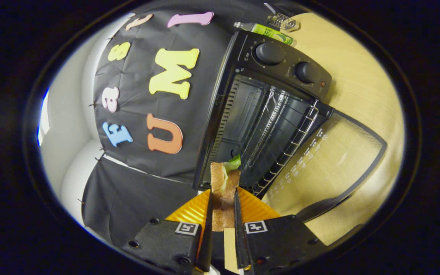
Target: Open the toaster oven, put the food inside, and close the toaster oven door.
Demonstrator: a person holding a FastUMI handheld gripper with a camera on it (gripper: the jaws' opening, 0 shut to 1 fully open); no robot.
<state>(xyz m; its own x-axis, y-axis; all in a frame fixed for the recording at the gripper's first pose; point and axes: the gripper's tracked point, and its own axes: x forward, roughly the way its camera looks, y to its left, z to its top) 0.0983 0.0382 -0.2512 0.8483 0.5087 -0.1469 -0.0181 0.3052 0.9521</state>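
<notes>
- gripper view: gripper (223,208) clamped narrow on a sandwich (224,183), both fingers pressing its sides; lettuce pokes out the far end.
- sandwich held just in front of the toaster oven (266,114), near its opening.
- oven door (330,160) folded down flat on the wooden table (361,76); wire rack (281,130) inside.
- bottle (269,31) lies beyond the oven.

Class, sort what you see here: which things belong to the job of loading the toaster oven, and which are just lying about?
Job in hand: toaster oven; its open door; wire rack; sandwich; the tool, shut on the sandwich.

Lying about: green bottle; small wire object beside it; wooden table.
</notes>
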